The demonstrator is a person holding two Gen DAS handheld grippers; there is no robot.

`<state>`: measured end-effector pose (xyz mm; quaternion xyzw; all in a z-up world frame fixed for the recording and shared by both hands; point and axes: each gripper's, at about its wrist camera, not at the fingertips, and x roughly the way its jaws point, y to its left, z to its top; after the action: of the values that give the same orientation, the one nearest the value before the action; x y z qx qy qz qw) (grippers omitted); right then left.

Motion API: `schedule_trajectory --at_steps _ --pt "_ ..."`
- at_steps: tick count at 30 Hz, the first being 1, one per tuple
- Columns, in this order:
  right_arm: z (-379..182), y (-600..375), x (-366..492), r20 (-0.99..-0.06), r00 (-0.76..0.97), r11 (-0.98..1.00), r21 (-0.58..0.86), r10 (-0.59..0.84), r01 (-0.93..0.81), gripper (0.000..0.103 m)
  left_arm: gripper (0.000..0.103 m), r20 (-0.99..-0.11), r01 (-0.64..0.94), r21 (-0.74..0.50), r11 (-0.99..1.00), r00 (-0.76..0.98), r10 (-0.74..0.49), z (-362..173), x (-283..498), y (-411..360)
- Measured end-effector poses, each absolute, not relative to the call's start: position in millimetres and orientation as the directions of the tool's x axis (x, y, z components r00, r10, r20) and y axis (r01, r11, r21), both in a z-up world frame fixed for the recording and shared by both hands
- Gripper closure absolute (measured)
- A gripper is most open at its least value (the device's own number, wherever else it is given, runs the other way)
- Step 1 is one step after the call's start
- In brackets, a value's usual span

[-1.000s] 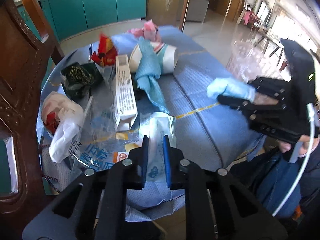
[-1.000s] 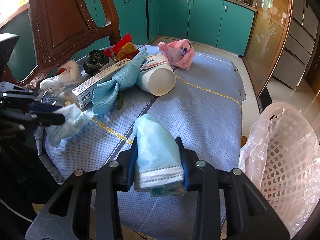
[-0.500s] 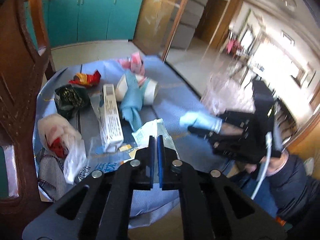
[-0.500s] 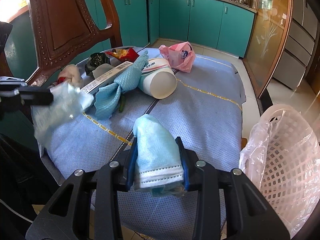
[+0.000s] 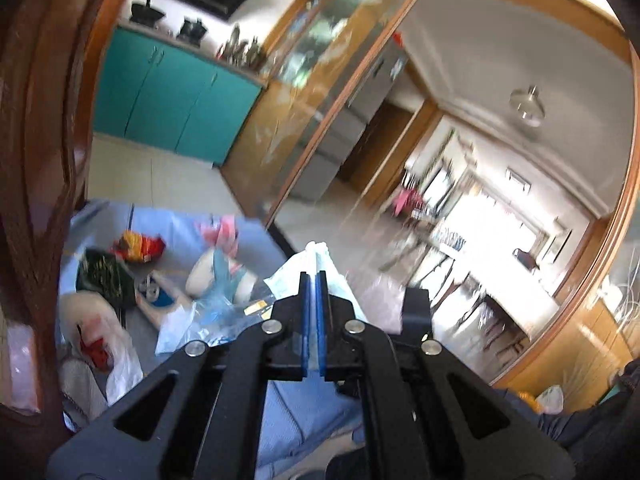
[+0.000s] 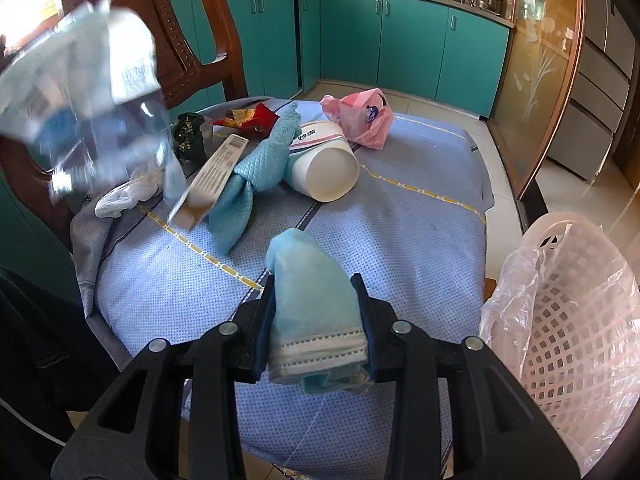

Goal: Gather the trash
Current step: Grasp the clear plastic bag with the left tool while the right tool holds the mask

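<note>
My left gripper (image 5: 313, 280) is shut on a clear plastic wrapper (image 5: 288, 280) and holds it up in the air; the wrapper also shows blurred at the upper left of the right wrist view (image 6: 84, 92). My right gripper (image 6: 316, 284) is shut on a folded light-blue face mask (image 6: 312, 296), held low over the table's near side. A white plastic basket (image 6: 580, 320) lined with a clear bag stands to the right of the table.
On the blue tablecloth (image 6: 400, 240) lie a white paper cup (image 6: 324, 168), a teal cloth (image 6: 256, 176), a long carton (image 6: 212, 176), a pink bag (image 6: 364, 118), a red snack wrapper (image 6: 248, 118), a dark packet (image 6: 188, 136) and a white bag (image 6: 124, 196). A wooden chair (image 6: 188, 40) stands behind.
My left gripper has risen and tilted upward, lifting the clear wrapper off the table. My right gripper has kept still with the mask in it.
</note>
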<state>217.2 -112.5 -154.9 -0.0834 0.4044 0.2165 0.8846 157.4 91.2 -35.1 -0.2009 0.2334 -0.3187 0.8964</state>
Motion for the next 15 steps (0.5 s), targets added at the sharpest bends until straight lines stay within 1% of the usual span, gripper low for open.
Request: schedule_trajectory --at_steps 3,8,10,15 --pt "-152 -111 216 -0.743 0.588 0.891 0.025 0.321 -0.454 0.067 0.099 -0.219 0.491 -0.53 0.691 0.708 -0.672 -27 152 102" --pt "-141 -114 210 -0.7 0.626 0.891 0.032 0.343 -0.453 0.067 0.099 -0.172 0.492 -0.536 0.686 0.732 -0.659 -19 146 110" --pt "-138 -116 209 -0.689 0.639 0.894 0.029 0.342 -0.448 0.067 0.099 -0.18 0.475 -0.518 0.712 0.752 -0.634 -16 144 110" --pt "-135 -118 208 -0.683 0.655 0.9 0.011 0.325 -0.435 0.067 0.099 -0.246 0.401 -0.371 0.837 0.827 -0.505 -8 139 93"
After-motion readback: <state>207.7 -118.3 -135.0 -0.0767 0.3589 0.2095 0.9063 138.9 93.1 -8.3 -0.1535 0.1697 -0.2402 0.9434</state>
